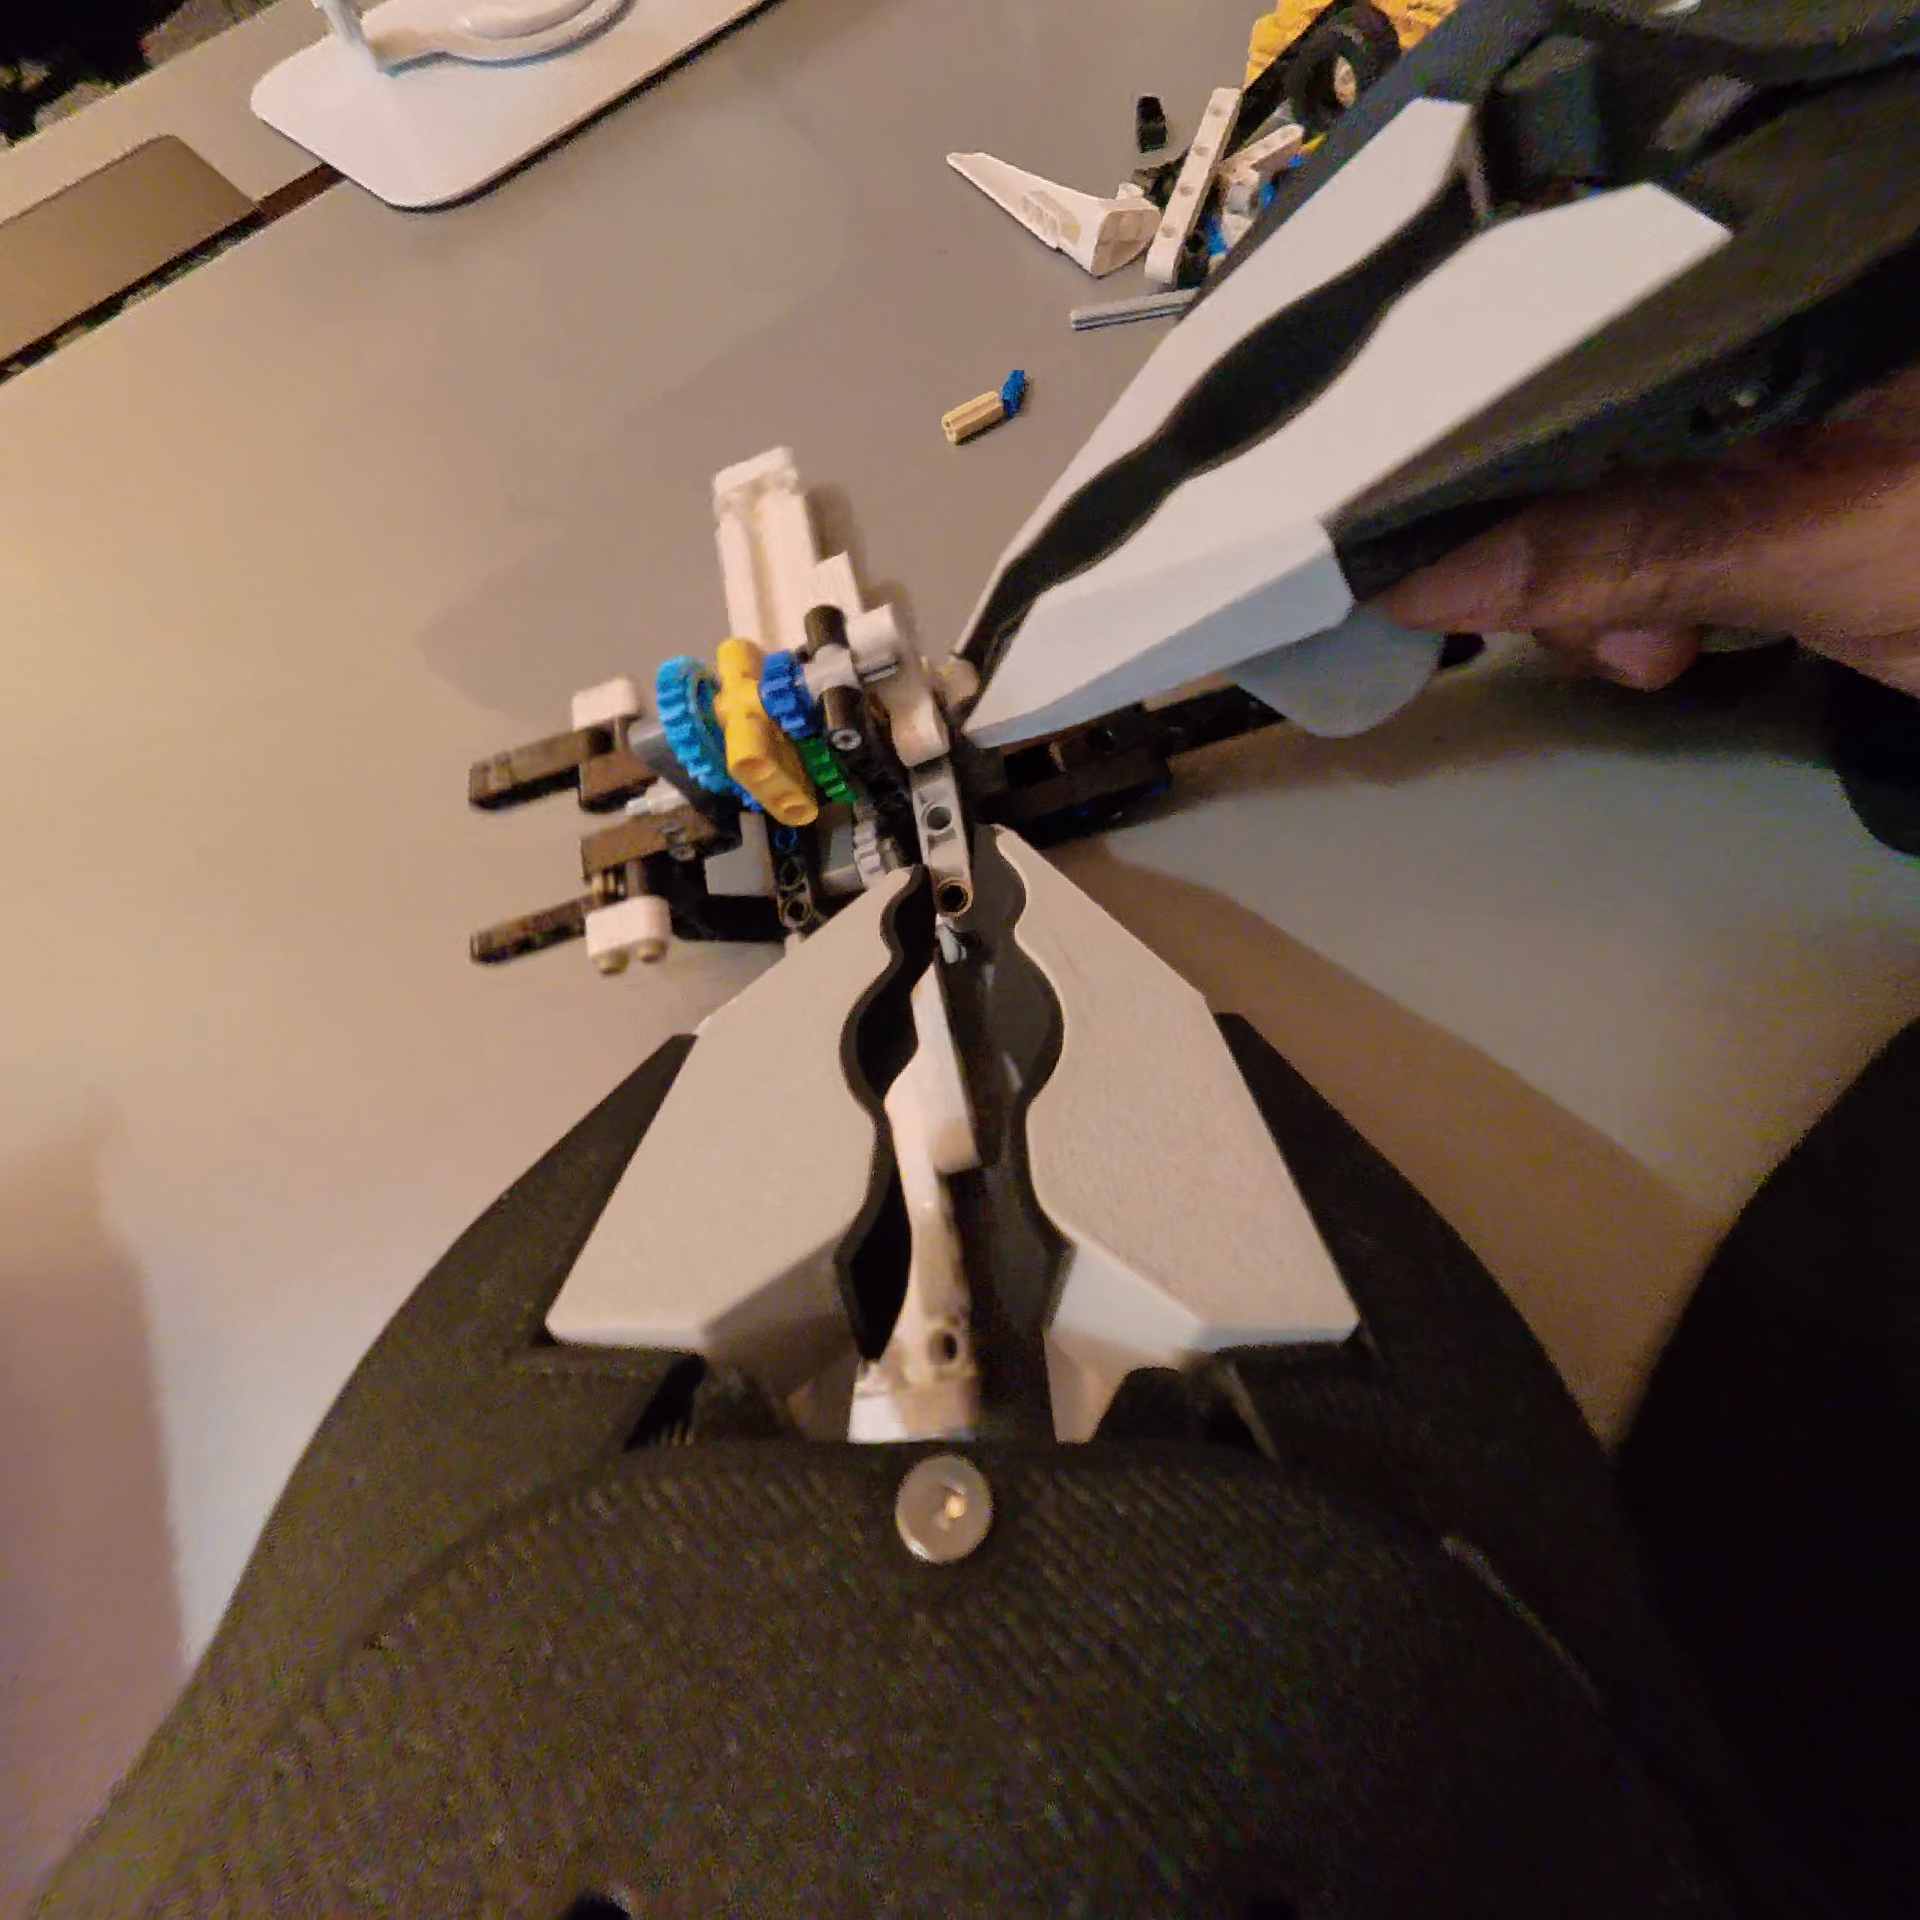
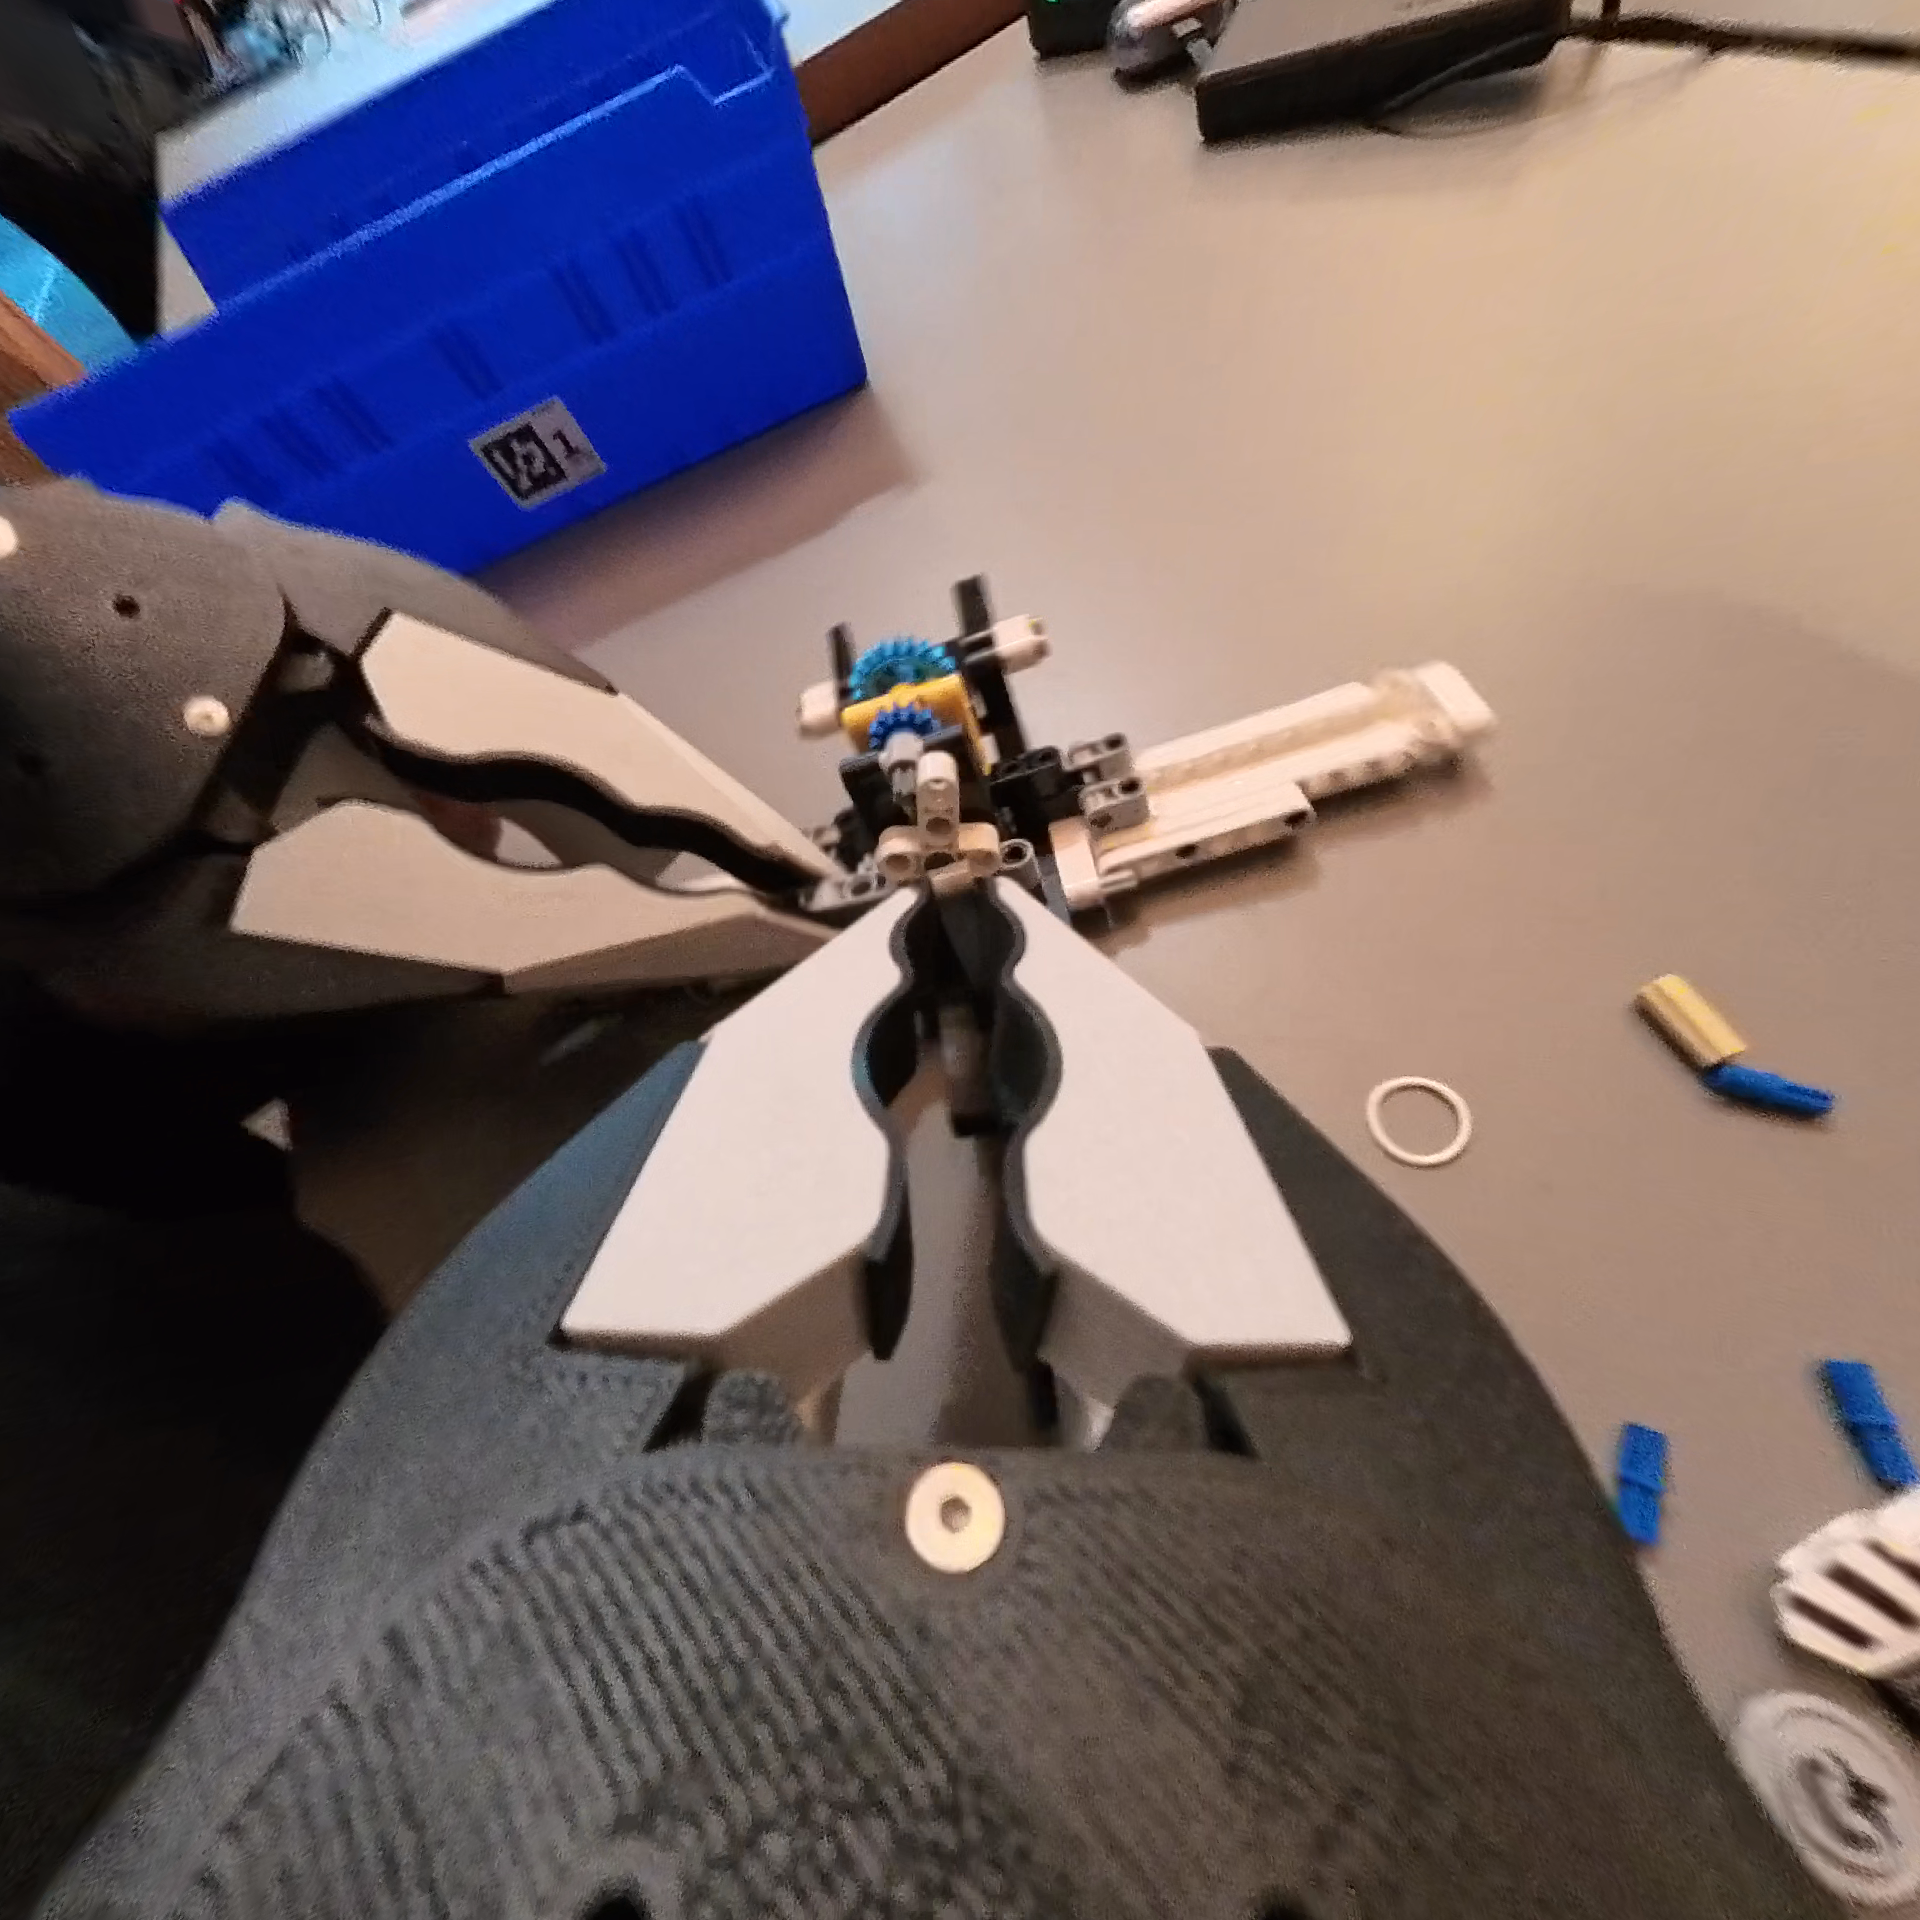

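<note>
A toy brick assembly [image 1: 769, 748] with blue gears, a yellow piece and a long white arm lies on the grey table [image 1: 416, 520]. My left gripper [image 1: 951, 883] is shut on a grey beam [image 1: 940, 810] at the assembly's near end. My right gripper [image 2: 951, 891] is shut on the stem of a white T-shaped piece [image 2: 940, 842] on the same assembly [image 2: 914, 717]. In the left wrist view the right gripper [image 1: 971, 712] comes in from the upper right, held by a hand [image 1: 1662, 561]. In the right wrist view the left gripper [image 2: 826, 883] comes in from the left.
A blue bin [image 2: 499, 312] stands at the back left. A tan and blue pin [image 2: 1694, 1023], a white ring [image 2: 1418, 1120] and blue pieces [image 2: 1642, 1481] lie to the right. Loose white and yellow parts [image 1: 1143, 208] and a white stand base [image 1: 468, 114] lie farther back. The tips of both grippers are at nearly the same place. Left tips and right tips are each some 40 centimetres from the white stand base [image 1: 468, 114].
</note>
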Tool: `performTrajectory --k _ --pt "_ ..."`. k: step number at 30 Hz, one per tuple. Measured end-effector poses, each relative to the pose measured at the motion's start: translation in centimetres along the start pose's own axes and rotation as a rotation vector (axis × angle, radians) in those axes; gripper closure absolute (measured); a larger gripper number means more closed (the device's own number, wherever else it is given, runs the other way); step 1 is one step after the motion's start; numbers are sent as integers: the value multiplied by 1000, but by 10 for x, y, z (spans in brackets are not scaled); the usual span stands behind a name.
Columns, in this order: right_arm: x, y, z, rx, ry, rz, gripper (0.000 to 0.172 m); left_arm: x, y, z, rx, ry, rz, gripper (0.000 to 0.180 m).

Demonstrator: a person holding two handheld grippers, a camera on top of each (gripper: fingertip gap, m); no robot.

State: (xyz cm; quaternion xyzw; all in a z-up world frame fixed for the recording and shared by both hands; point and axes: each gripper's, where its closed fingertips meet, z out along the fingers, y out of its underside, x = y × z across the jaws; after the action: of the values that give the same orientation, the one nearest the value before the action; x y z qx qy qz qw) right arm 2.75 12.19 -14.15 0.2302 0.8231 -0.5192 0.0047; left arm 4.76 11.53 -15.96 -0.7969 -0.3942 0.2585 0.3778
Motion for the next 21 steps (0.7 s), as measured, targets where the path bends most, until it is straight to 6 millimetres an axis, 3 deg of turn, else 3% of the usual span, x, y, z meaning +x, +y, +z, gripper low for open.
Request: performTrajectory --k 4,12,14,21 --pt "-2 3 -4 -29 71 -152 165 0 -2 1 6 38 -60 171" --pt "1 0 -4 12 41 -133 164 0 -3 2 6 51 -64 171" --pt "6 -7 -7 39 65 -139 145 0 -3 2 6 53 -66 171" --pt "-1 -10 1 44 -1 -85 132 1 -4 3 8 54 -58 171"
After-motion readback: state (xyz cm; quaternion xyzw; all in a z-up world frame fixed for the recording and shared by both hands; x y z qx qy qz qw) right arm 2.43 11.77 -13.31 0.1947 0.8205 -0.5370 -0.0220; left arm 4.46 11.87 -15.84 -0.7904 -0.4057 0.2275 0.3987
